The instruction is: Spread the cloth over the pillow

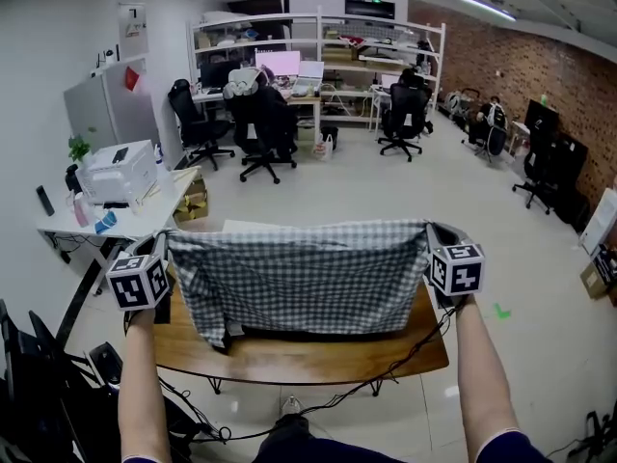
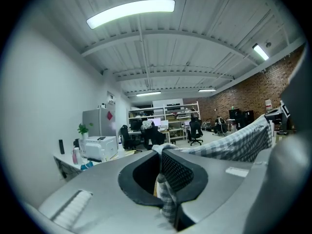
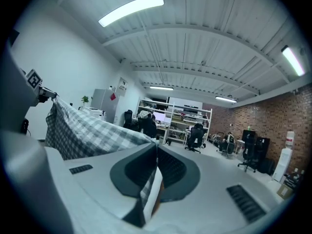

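Observation:
A grey and white checked cloth (image 1: pixel 299 278) hangs stretched between my two grippers above a wooden table (image 1: pixel 289 357). My left gripper (image 1: pixel 159 251) is shut on the cloth's left top corner (image 2: pixel 165 189), which is pinched between its pads. My right gripper (image 1: pixel 436 239) is shut on the right top corner (image 3: pixel 148 189). From each gripper view the cloth (image 2: pixel 234 145) (image 3: pixel 83 130) runs across to the other gripper. The cloth hides whatever lies behind it on the table, so no pillow shows.
A white side table (image 1: pixel 116 215) with a printer (image 1: pixel 118 170) stands at the left. Office chairs (image 1: pixel 265 128), desks and shelves (image 1: pixel 318 56) fill the back of the room. Black cables (image 1: pixel 386 369) hang from the table's near edge. Open floor lies to the right.

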